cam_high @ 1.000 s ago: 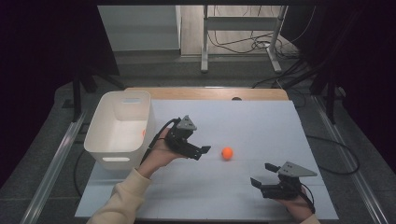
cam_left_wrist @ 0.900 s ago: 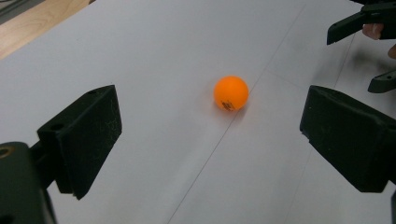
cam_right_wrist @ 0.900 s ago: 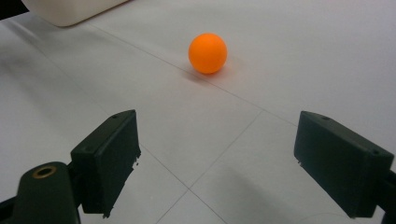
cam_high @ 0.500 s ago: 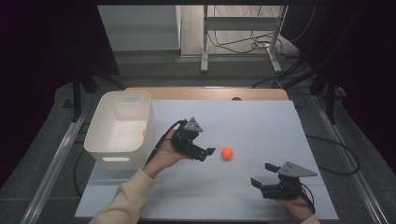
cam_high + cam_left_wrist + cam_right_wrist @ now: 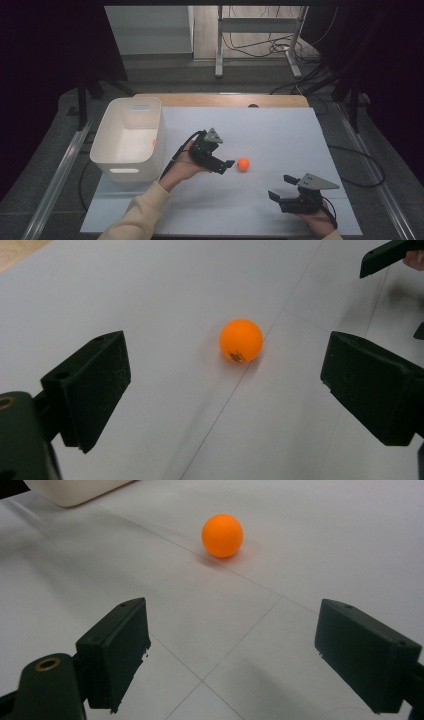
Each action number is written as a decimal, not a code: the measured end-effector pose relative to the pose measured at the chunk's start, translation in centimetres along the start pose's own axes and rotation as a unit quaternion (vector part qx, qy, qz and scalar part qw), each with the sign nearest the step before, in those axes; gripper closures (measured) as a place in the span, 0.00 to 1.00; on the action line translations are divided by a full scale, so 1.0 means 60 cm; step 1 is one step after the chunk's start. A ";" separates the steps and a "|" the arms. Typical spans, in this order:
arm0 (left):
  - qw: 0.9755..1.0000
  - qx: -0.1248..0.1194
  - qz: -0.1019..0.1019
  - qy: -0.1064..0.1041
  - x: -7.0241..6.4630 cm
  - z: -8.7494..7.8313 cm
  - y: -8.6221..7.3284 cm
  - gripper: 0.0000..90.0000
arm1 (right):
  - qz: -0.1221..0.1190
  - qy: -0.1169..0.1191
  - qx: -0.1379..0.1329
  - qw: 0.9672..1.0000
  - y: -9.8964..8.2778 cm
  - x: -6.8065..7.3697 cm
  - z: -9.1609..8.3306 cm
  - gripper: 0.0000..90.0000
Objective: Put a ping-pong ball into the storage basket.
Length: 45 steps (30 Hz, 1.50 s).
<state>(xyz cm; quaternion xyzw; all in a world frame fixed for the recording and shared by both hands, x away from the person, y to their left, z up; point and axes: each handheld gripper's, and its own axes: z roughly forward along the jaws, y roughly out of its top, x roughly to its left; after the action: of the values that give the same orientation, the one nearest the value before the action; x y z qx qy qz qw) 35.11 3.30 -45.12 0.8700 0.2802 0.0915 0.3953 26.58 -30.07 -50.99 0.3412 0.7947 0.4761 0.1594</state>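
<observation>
Ball: I see the orange ball [image 5: 243, 164] lying on the white bench [image 5: 280, 135], about mid-bench, resting on a thin seam line.
Left hand-held gripper [image 5: 227, 163]: my jaws stand wide apart, just beside the ball, which lies ahead of them, untouched.
Right hand-held gripper [image 5: 280, 189]: also spread wide, holding nothing, near the bench's near right corner, well apart from the ball.
Bin: white plastic bin [image 5: 131, 137] at the left edge.

Ball [image 5: 243, 164] right of bin [image 5: 107, 150]
</observation>
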 end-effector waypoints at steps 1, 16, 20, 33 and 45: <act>1.000 0.000 0.000 0.000 0.000 0.000 0.000 0.07 | 0.000 0.000 0.000 1.000 0.000 0.000 0.000 0.16; 1.000 0.001 0.003 -0.005 -0.009 0.038 0.005 0.08 | -0.001 0.000 -0.002 1.000 0.000 0.000 -0.001 0.17; 1.000 0.005 0.005 -0.007 -0.011 0.048 0.005 0.08 | -0.001 0.000 -0.002 1.000 0.000 0.000 -0.001 0.17; 1.000 0.019 0.008 -0.002 -0.011 0.065 0.005 0.08 | -0.001 0.000 -0.003 1.000 0.000 0.000 -0.001 0.16; 1.000 0.027 0.009 -0.007 -0.012 0.090 0.007 0.08 | 0.000 0.000 -0.003 1.000 0.000 0.000 -0.002 0.16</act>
<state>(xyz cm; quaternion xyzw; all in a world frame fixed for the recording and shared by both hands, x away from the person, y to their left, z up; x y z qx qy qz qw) 36.72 -0.75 -48.38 0.8833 0.2718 0.0814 0.3731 26.54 -30.13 -50.92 0.3407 0.7930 0.4788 0.1607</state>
